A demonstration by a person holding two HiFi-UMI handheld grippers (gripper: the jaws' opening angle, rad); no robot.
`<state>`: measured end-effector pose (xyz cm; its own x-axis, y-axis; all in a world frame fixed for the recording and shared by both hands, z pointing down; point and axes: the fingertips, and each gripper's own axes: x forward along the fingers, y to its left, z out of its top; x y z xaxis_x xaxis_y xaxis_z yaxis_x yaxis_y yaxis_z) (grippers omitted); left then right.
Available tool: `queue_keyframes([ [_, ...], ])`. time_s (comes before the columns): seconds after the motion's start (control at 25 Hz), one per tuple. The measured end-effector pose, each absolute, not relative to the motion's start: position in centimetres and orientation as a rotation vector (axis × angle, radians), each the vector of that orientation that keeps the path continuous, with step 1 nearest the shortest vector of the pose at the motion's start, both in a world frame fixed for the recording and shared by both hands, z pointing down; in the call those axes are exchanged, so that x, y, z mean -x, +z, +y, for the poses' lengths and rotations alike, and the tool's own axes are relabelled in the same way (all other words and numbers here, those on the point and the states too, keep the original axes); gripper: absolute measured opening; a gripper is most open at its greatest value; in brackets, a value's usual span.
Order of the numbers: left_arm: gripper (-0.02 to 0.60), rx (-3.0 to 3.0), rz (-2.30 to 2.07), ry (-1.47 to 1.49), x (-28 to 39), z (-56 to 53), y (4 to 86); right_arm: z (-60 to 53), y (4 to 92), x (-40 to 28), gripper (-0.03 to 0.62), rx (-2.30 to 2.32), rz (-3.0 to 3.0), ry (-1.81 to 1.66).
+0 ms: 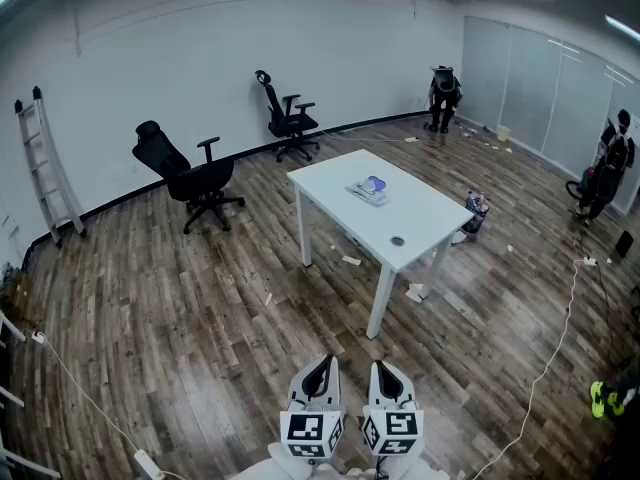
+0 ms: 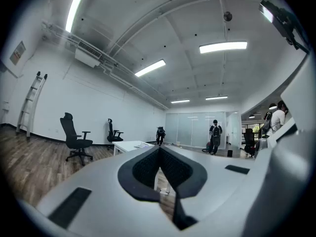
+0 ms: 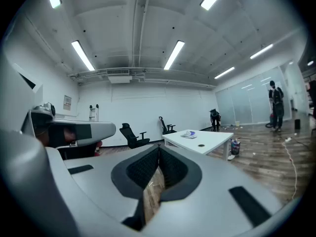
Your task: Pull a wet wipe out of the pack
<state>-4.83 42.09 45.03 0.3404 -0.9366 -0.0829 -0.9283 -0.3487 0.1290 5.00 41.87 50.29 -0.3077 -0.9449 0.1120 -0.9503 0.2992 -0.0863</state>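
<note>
1. My left gripper (image 1: 322,363) sits at the bottom edge of the head view. In the left gripper view its jaws are pressed together at the tips with nothing between them (image 2: 159,149).
2. My right gripper (image 1: 383,366) is just beside it. Its jaws are closed too and empty, as the right gripper view shows (image 3: 159,148).
3. The two grippers are held side by side, roughly level, both pointing toward the middle of the room.
4. The wet wipe pack (image 1: 368,190) lies flat on the white table (image 1: 420,213), on the half of the tabletop farther from me. It shows a pale wrapper with a blue-purple patch on top.
5. The pack is well apart from both grippers, with open wood floor and the near end of the table between us. Neither gripper touches the table.
6. From the right gripper view the pack (image 3: 188,135) appears above and a little right of the closed jaw tips.
7. A small dark round object (image 1: 397,240) rests on the tabletop nearer to me than the pack. I cannot tell what it is.
8. Two black office chairs (image 1: 190,178) (image 1: 288,118) stand beyond the table to the left, and a ladder (image 1: 45,168) leans on the wall.
9. A person (image 1: 443,96) stands by the far wall.
</note>
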Motion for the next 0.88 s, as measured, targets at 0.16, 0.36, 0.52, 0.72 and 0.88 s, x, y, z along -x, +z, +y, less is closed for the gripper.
queue_keyframes([
  [0.16,0.0,-2.527,-1.744,-0.207,5.5,41.9,45.4,41.7,50.4,-4.5,0.009,-1.836,-2.493,0.212],
  [0.36,0.0,-2.525,-1.726,-0.2,6.5,41.3,45.8,41.6,50.9,-3.7,0.009,-1.841,-2.475,0.234],
  [0.52,0.0,-2.529,-1.706,-0.196,7.1,41.2,46.1,41.7,51.4,-3.3,0.009,-1.859,-2.449,0.256],
  [0.72,0.0,-2.534,-1.693,-0.194,7.6,40.9,46.4,41.2,51.6,-2.8,0.009,-1.862,-2.434,0.263],
  [0.88,0.0,-2.524,-1.697,-0.198,8.2,40.4,46.3,40.7,51.3,-2.5,0.009,-1.876,-2.428,0.261],
])
